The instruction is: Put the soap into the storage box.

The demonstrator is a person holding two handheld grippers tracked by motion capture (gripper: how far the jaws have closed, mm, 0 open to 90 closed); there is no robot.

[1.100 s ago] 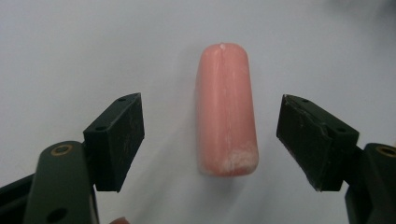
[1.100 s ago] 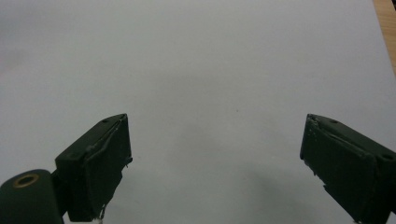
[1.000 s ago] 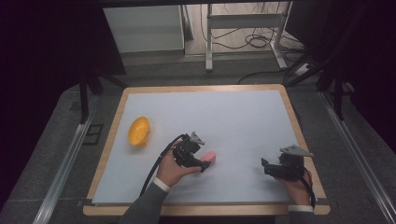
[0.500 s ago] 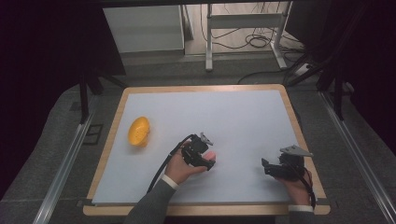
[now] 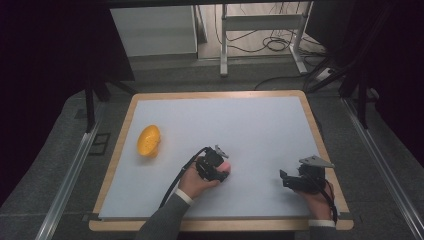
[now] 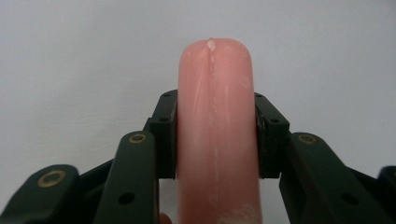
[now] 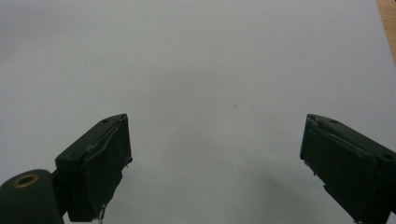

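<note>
1. The left gripper [image 6: 215, 135] has just closed its black jaws on a smooth, glossy pink sausage [image 6: 217, 130]; the pads press its sides, and its rounded tip juts beyond them.
2. In the high view the sausage [image 5: 224, 166] lies near the middle of the table's near half.
3. The right gripper [image 7: 215, 163] hovers with jaws wide, nothing between them.
4. The matte pale-grey table [image 5: 260, 130] has a wooden rim.
5. Farther left lies a yellow-orange, oval, mango-like fruit [image 5: 148, 140].

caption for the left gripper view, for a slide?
Left gripper jaws clamped on both sides of a pink sausage over the white table surface.
</note>
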